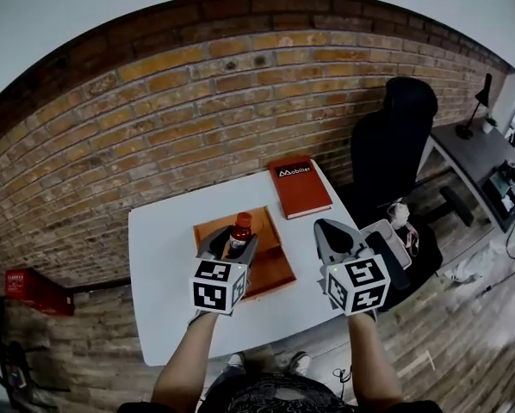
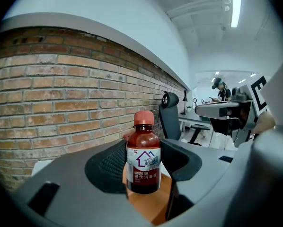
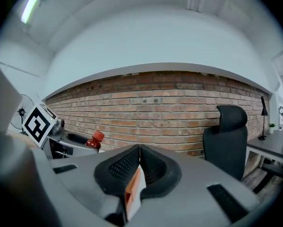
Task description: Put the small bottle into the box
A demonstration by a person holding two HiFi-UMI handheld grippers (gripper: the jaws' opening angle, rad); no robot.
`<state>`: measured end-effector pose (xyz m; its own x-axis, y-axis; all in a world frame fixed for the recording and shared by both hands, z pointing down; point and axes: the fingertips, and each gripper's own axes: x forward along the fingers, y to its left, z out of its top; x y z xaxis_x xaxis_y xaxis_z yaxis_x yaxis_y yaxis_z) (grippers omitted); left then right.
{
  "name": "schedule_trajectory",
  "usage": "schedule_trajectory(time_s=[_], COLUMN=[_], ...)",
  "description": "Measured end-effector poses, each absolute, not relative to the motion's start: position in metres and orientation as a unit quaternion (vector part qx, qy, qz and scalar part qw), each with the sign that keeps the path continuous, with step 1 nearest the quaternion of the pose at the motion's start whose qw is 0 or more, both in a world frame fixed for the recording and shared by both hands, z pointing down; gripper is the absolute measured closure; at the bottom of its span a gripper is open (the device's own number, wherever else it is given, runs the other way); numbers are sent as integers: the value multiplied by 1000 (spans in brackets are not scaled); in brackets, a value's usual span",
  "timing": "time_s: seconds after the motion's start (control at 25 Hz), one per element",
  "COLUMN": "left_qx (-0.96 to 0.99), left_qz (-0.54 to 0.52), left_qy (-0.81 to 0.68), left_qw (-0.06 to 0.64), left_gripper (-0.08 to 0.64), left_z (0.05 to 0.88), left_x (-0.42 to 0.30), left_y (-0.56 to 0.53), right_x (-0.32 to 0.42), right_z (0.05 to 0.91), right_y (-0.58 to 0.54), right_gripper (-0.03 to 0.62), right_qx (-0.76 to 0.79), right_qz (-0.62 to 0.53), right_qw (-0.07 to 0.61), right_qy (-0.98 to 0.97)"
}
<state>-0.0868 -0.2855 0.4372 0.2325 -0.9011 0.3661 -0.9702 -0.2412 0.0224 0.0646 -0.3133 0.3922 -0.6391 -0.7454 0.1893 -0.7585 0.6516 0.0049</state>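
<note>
A red-brown brick wall (image 1: 197,101) curves across twelve o'clock, with white plaster above. A black office chair (image 1: 395,140) stands at two o'clock. A grey desk (image 1: 473,157) with a black lamp (image 1: 480,101) is at three. Grey plank floor (image 1: 464,334) spreads at four.

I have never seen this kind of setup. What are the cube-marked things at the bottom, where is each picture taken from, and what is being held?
There is no robot here. A person holds a hand-held gripper in each hand, and the marker cubes are part of them. The head view looks down from the person's head. Each gripper view rides on one gripper and looks along its jaws. On the white table lie a shallow orange box and a red-brown book. A black office chair stands behind. The left hand-held gripper is closed on a small brown bottle with a red cap, held over the box. The right hand-held gripper has its jaws together and holds nothing.
</note>
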Motion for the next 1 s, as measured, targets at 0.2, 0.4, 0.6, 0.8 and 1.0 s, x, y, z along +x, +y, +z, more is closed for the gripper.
schedule_trajectory(time_s=[0.2, 0.4, 0.6, 0.8, 1.0], left_qx=[759, 756, 759, 765, 778], left_qz=[144, 150, 157, 170, 192], left_qy=[-623, -625, -620, -607, -576], left_qw=[126, 123, 123, 132, 161], left_gripper=[327, 327, 327, 327, 328], left_z=[436, 437, 441, 450, 471], left_x=[-89, -92, -93, -93, -85], left_y=[-282, -282, -284, -288, -290], right_x=[60, 56, 52, 48, 47], right_z=[389, 388, 388, 391, 394], right_y=[-320, -321, -320, -320, -319], right_gripper=[571, 571, 571, 571, 571], right_qx=[391, 384, 385, 383, 389], right_qz=[36, 33, 30, 33, 34], right_qw=[83, 79, 81, 83, 84], right_qy=[-916, -919, -919, -920, -917])
